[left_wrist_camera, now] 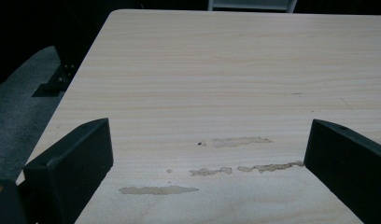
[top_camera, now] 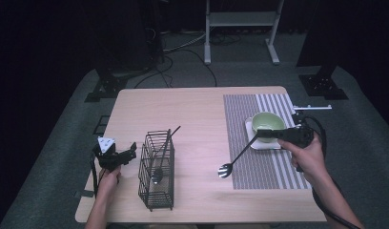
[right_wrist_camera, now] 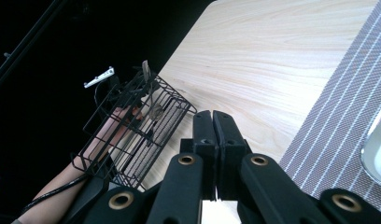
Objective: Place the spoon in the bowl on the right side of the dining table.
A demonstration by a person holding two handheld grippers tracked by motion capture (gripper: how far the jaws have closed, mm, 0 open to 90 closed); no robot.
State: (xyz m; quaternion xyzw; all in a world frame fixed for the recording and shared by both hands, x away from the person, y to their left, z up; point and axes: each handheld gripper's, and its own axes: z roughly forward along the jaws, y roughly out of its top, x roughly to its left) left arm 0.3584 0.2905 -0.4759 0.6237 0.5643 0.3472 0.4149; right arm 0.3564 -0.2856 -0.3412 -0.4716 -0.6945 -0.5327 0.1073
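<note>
My right gripper (top_camera: 259,135) hovers over the striped placemat (top_camera: 259,167), shut on the thin dark handle of a spoon (top_camera: 235,160). The spoon slants down and to the left, its metal bowl (top_camera: 225,170) just off the mat's left edge. In the right gripper view the jaws (right_wrist_camera: 212,116) are pressed together and hide the handle. My left gripper (top_camera: 131,151) stays at the table's left, beside a black wire basket (top_camera: 157,169), and its jaws (left_wrist_camera: 207,140) stand wide open above bare wood. Another utensil (top_camera: 160,167) leans inside the basket.
A green bowl (top_camera: 268,121) sits on a white square plate (top_camera: 252,141) at the mat's far side, close behind my right gripper. The basket (right_wrist_camera: 132,126) shows with a forearm behind it in the right gripper view. Worn patches (left_wrist_camera: 235,142) mark the wooden table (top_camera: 197,109).
</note>
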